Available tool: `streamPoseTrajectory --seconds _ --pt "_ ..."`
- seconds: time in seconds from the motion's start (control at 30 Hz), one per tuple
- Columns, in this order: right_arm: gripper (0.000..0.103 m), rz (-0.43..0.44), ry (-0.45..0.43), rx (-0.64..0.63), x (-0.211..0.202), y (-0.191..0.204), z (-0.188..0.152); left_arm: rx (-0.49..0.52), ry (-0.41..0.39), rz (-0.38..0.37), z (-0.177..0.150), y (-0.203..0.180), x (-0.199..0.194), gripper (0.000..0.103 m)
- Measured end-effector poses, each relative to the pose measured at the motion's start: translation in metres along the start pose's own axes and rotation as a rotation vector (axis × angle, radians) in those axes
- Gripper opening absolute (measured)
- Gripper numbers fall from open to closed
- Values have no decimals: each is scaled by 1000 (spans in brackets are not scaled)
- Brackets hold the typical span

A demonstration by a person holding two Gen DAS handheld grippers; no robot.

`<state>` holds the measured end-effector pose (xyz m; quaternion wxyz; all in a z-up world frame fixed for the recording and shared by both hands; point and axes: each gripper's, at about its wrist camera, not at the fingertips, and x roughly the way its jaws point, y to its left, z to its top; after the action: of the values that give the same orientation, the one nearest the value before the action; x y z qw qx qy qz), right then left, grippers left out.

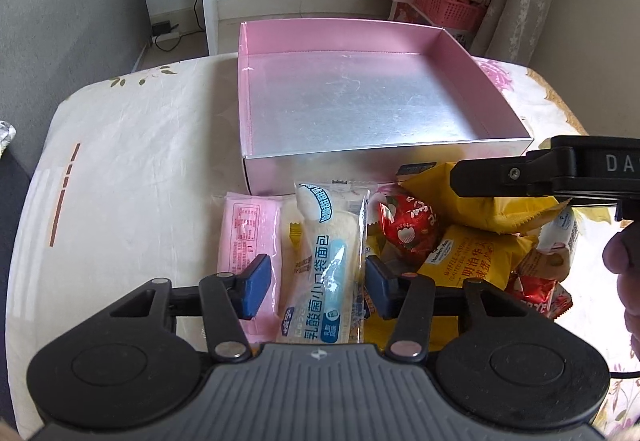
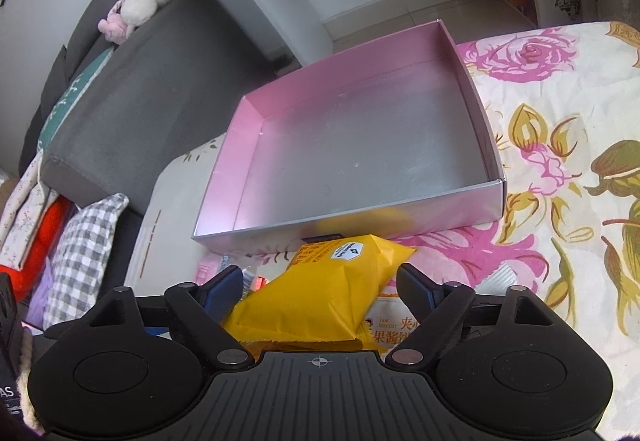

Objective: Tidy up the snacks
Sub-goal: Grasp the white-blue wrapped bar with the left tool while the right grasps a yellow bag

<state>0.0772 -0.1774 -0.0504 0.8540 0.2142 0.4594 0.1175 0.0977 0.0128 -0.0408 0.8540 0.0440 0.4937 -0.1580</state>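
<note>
Left wrist view: left gripper (image 1: 316,283) straddled a white bread packet (image 1: 326,265), jaws narrowed, box (image 1: 360,161) at twelve o'clock; right gripper (image 2: 320,291) stood wide around a yellow bag (image 2: 320,297).

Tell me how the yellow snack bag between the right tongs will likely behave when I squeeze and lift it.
The yellow snack bag looks puffed with air, so it will probably give under the pads and feel light. Its glossy film may slip, so a grip across the middle seems safer. The silver box sits just beyond, with nothing in it, so the carry is short.
</note>
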Motion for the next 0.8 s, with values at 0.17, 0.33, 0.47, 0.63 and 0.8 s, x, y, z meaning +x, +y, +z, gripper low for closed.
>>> streamPoseTrajectory --seconds 0.17,0.33,0.47,0.63,0.8 --pt "69 -49 16 -12 0 0 -1 9 -4 33 -2 2 -1 40" --pt "43 -60 21 3 -3 -1 -2 -4 -6 42 -3 1 -1 24" --pt "40 -63 18 16 -6 -2 -3 -6 -30 50 -3 1 -6 18" --pt "39 -37 17 40 -16 -5 0 -25 -55 37 -1 3 -13 16" --pt "39 -6 -3 56 -34 -4 3 -49 -87 21 3 4 -24 16"
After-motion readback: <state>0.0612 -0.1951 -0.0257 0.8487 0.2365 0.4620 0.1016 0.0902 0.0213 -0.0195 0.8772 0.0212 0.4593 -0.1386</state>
